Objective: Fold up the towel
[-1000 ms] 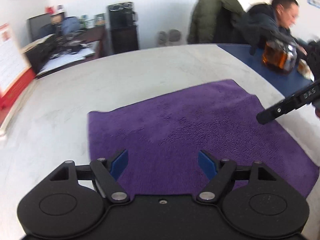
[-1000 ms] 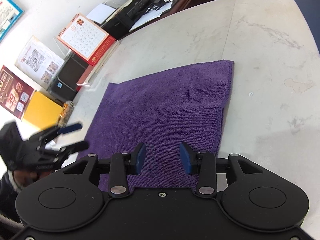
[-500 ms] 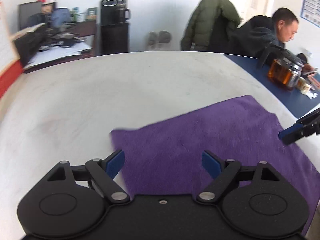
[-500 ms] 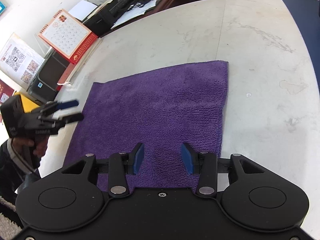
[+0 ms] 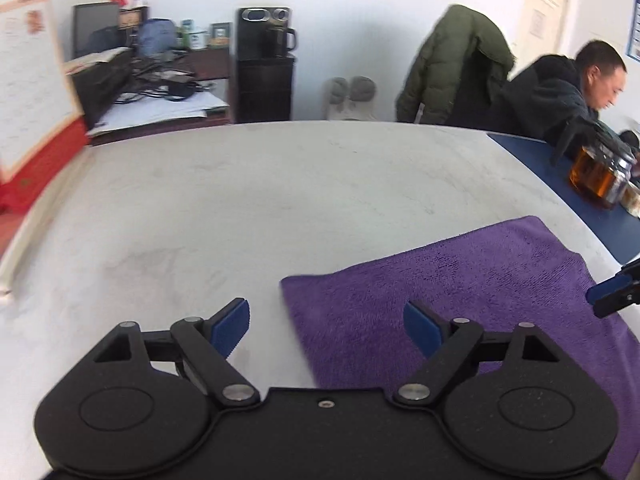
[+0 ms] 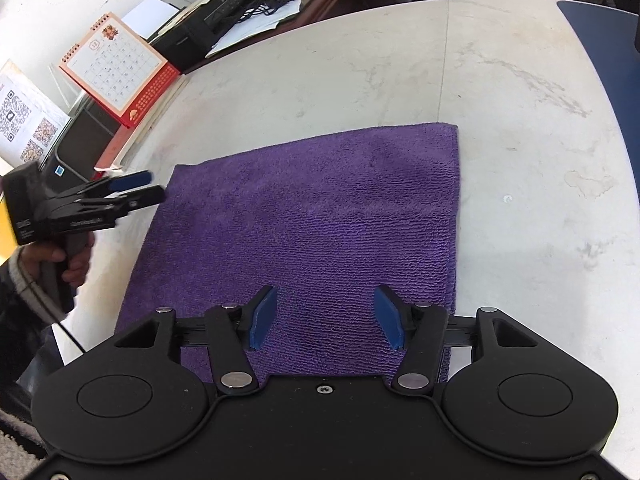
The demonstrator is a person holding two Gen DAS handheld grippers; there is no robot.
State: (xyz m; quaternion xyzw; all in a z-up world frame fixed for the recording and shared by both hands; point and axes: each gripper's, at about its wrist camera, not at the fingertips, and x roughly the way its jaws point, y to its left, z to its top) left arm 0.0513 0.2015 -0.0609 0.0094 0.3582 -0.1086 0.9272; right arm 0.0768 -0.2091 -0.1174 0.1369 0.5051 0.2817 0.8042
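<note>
Right wrist view: purple towel (image 6: 320,220) flat, both hand-held grippers (image 6: 326,318) (image 5: 326,326) agape, calendar (image 6: 114,68) print unreadable.

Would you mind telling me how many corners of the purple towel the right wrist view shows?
3: on the flat purple microfibre towel, the far right corner, the far left corner, and the near left corner. The near right corner sits hidden behind the right gripper.

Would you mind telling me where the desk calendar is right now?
In the right wrist view, the desk calendar stands upper left at the table edge, beyond the purple towel.
</note>
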